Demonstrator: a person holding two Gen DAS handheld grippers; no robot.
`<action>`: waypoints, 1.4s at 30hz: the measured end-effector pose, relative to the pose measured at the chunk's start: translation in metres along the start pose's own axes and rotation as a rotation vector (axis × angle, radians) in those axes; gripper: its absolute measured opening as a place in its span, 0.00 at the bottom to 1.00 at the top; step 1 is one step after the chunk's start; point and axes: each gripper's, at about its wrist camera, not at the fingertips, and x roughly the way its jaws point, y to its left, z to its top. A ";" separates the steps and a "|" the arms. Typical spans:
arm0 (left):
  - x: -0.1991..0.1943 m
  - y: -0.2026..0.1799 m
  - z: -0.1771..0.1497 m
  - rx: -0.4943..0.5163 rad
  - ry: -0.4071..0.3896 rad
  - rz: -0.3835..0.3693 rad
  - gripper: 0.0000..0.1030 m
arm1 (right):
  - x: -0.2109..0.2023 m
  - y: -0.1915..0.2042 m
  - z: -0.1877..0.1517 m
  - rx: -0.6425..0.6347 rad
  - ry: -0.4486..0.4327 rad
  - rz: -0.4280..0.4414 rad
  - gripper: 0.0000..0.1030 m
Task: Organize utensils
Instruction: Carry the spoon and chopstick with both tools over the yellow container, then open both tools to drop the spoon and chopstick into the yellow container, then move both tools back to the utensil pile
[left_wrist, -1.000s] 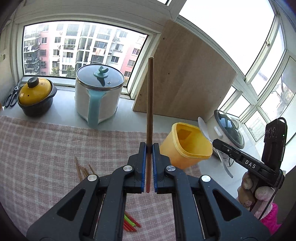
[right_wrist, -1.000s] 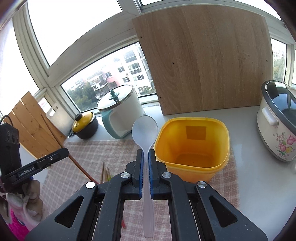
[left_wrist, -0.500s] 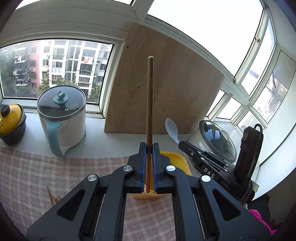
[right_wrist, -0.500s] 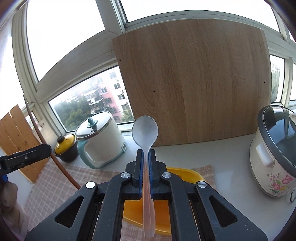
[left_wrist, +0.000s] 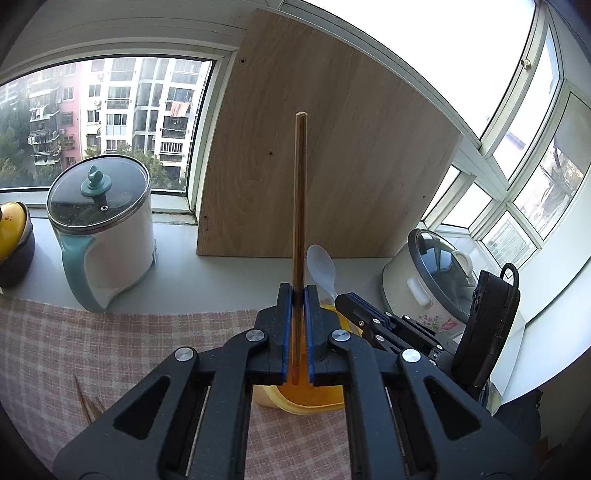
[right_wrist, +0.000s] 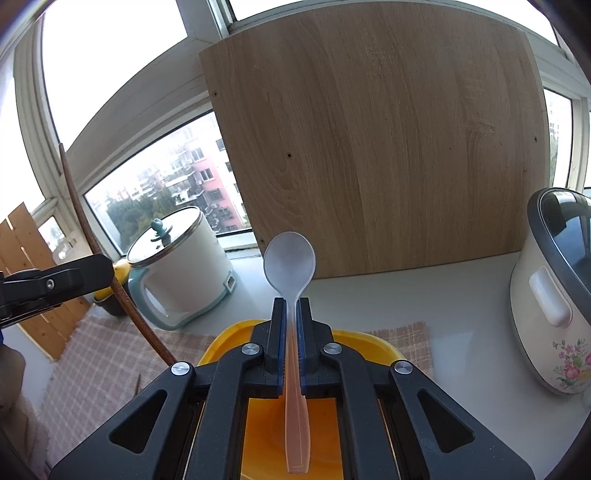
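Note:
My left gripper (left_wrist: 298, 291) is shut on a brown wooden chopstick (left_wrist: 299, 199) that stands nearly upright, its lower end hanging over the yellow plastic container (left_wrist: 295, 400). My right gripper (right_wrist: 291, 304) is shut on the handle of a translucent white plastic spoon (right_wrist: 290, 260), bowl up, with the handle end hanging over the same yellow container (right_wrist: 229, 332). From the right wrist view the left gripper (right_wrist: 107, 271) and its chopstick (right_wrist: 79, 214) show at the left. The right gripper (left_wrist: 341, 299) and spoon (left_wrist: 321, 269) appear just right of the chopstick in the left wrist view.
A checked cloth (left_wrist: 110, 354) covers the counter, with several loose chopsticks (left_wrist: 86, 404) at its left. A white pot with teal handle (left_wrist: 105, 229), a yellow-lidded pot (left_wrist: 13, 232), a leaning wooden board (left_wrist: 317, 166) and a flowered rice cooker (right_wrist: 554, 295) stand behind.
Both grippers have moved over the yellow container, which now lies right beneath their jaws. The two grippers stand closer together, each still holding its utensil.

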 end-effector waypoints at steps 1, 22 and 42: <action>0.001 0.000 -0.001 0.000 0.001 0.001 0.04 | 0.001 0.000 -0.001 -0.003 0.005 -0.002 0.04; 0.008 -0.007 -0.009 0.028 0.052 0.009 0.04 | 0.013 -0.006 -0.011 -0.018 0.115 -0.020 0.04; -0.015 0.006 -0.025 0.066 0.083 0.048 0.19 | -0.034 0.009 -0.015 -0.021 0.105 -0.081 0.19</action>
